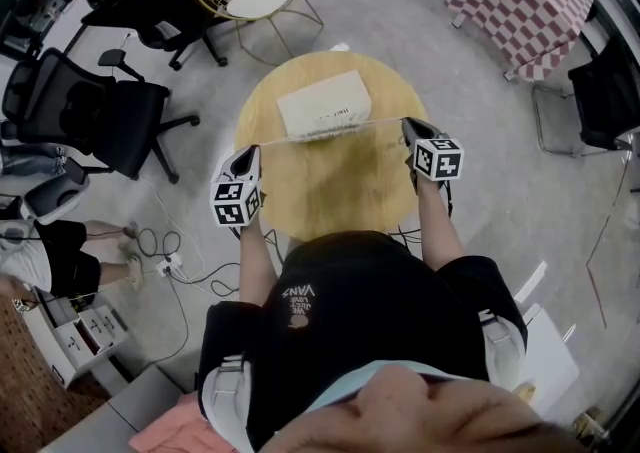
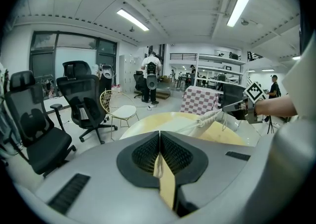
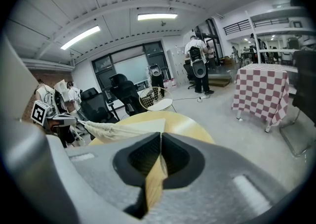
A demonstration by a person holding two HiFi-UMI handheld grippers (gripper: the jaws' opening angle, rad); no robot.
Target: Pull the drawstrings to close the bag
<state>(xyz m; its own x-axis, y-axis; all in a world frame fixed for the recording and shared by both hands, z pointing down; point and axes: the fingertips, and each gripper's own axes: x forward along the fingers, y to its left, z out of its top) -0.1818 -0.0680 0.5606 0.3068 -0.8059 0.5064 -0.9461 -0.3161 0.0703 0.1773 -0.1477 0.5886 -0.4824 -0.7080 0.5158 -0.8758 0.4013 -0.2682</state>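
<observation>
- The bag [image 1: 323, 106], a flat cream pouch, lies on the far half of the round wooden table [image 1: 330, 203], ahead of both claws and between them.
- The drawstring [image 1: 275, 142] runs taut along the bag's near edge, from one claw across to the other.
- The left gripper [image 1: 253, 150] is at the table's left edge, just left of the bag's near corner. In the left gripper view its jaws are pressed together, with a pale strand of the cord pinched between the pads [image 2: 148, 151].
- From that view the bag's gathered mouth [image 2: 210, 118] hangs up and to the right, towards the other claw.
- The right gripper [image 1: 408, 124] is at the bag's right, level with its near edge. Its jaws are closed tight in the right gripper view. The cord itself is hard to pick out there, but the head view shows it ending at the tips.
- In the right gripper view the bunched bag [image 3: 118, 130] stretches away to the left above the table.
</observation>
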